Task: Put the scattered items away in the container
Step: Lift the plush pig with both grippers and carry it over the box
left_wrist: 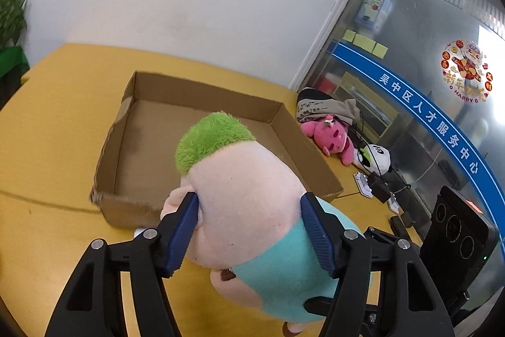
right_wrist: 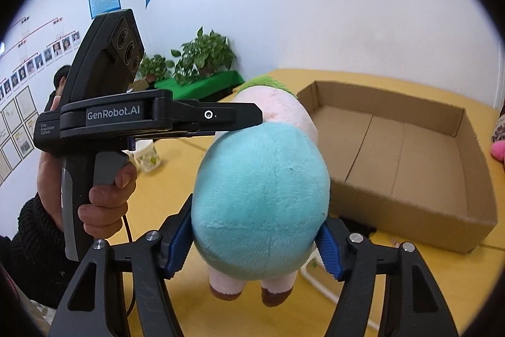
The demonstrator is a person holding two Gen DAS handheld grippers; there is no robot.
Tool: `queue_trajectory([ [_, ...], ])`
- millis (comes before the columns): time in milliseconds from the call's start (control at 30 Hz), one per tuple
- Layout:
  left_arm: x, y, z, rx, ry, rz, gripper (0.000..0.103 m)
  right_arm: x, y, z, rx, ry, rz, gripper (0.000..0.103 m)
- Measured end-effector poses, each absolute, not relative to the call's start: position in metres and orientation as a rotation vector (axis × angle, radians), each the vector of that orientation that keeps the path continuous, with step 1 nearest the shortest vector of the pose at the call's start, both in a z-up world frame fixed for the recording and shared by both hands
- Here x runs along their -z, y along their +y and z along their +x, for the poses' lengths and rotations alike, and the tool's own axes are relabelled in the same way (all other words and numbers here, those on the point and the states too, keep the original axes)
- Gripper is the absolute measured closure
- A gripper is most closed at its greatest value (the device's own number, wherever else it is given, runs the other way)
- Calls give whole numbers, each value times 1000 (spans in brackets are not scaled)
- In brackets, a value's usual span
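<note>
Plush doll (left_wrist: 249, 204) clamped in my left claw (left_wrist: 249, 229) at the head | my right claw (right_wrist: 255, 236) clamps its teal body, feet half hidden | doll above table (left_wrist: 56, 128), short of box (left_wrist: 202, 103) | box's near corner hidden.

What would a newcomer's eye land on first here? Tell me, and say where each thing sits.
First, the big plush doll with green hair and a teal body, filling the middle of both views, gripped at the head by the left gripper and at the body by the right gripper. Behind it an open cardboard box sits empty on the yellow table. To the box's right lie a pink plush and a panda plush.
</note>
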State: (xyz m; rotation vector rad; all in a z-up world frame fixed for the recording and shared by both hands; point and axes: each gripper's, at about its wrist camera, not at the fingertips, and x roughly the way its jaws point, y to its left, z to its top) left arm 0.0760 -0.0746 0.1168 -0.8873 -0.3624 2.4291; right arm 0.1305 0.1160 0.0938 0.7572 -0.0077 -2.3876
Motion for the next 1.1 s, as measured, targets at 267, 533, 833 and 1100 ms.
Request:
queue_trajectory([
  [267,-191,-68,40,-2454,-248,-774,38,-155,121,97,2449,14,613,36],
  [533,-261,-67,-20,-2513,-136,-659,38,-223,115,34,2497,41,492,36],
  [833,-236,-76,-117,-2478,-96,-813,38,-211,99,-60,2512,-91,590,36],
  [1100,-154,-79,-197,-2425,-92,-1049,38,-138,88,-144,2471,-241,799,36],
])
